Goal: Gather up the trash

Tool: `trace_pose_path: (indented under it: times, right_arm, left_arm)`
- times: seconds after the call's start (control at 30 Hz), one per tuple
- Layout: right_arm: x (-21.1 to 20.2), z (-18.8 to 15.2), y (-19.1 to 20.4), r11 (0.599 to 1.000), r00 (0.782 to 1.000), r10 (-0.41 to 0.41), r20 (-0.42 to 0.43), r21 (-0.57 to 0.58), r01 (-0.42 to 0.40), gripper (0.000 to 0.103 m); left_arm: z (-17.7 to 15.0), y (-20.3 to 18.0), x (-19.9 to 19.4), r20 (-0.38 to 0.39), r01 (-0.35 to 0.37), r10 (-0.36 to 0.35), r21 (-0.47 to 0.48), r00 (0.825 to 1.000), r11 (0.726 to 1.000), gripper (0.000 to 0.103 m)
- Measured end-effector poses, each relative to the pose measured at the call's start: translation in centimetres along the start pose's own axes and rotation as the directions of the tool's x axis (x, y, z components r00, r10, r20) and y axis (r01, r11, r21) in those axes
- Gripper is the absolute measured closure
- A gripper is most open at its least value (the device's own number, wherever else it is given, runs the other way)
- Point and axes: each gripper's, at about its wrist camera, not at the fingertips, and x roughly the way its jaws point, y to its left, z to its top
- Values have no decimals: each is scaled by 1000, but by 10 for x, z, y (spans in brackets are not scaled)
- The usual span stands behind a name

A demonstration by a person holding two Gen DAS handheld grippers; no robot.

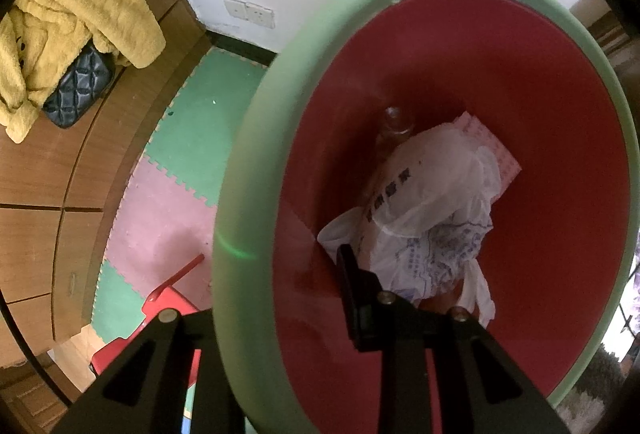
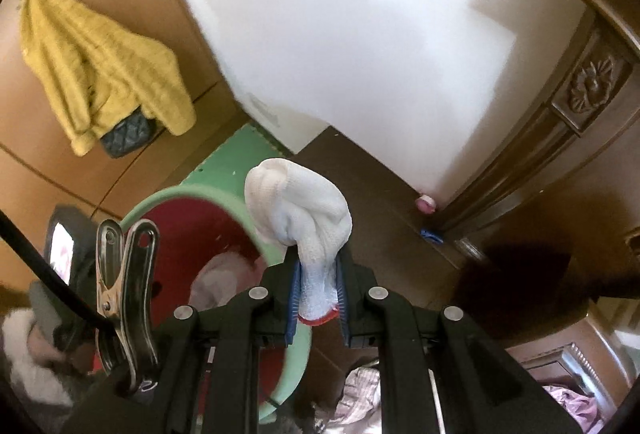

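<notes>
A bin with a green rim (image 1: 240, 194) and a red inside fills the left wrist view. In it lie a crumpled white plastic bag (image 1: 432, 194), a pink paper (image 1: 506, 158) and a clear bottle (image 1: 394, 122). My left gripper (image 1: 288, 274) is shut on the rim: one black finger (image 1: 352, 294) is inside the bin, the other is hidden behind the rim. In the right wrist view my right gripper (image 2: 318, 274) is shut on a white knitted glove (image 2: 300, 202) with a red hem, which hangs just right of the bin (image 2: 192, 218).
A yellow sweater (image 1: 72, 34) and a black quilted bag (image 1: 80, 90) lie on a wooden cabinet at the left. Green and pink foam mats (image 1: 200, 122) cover the floor. A carved wooden door frame (image 2: 580, 94) stands at the right, with clothes (image 2: 360, 394) on the floor below.
</notes>
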Motion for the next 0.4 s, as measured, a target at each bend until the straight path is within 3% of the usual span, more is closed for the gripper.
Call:
trace_pose_path:
  times: [0.4]
  right_arm:
    - [-11, -27, 52, 988, 990, 135, -49, -74, -139, 86]
  left_arm:
    - [-4, 1, -1, 8, 13, -13, 20, 1000, 1000, 78]
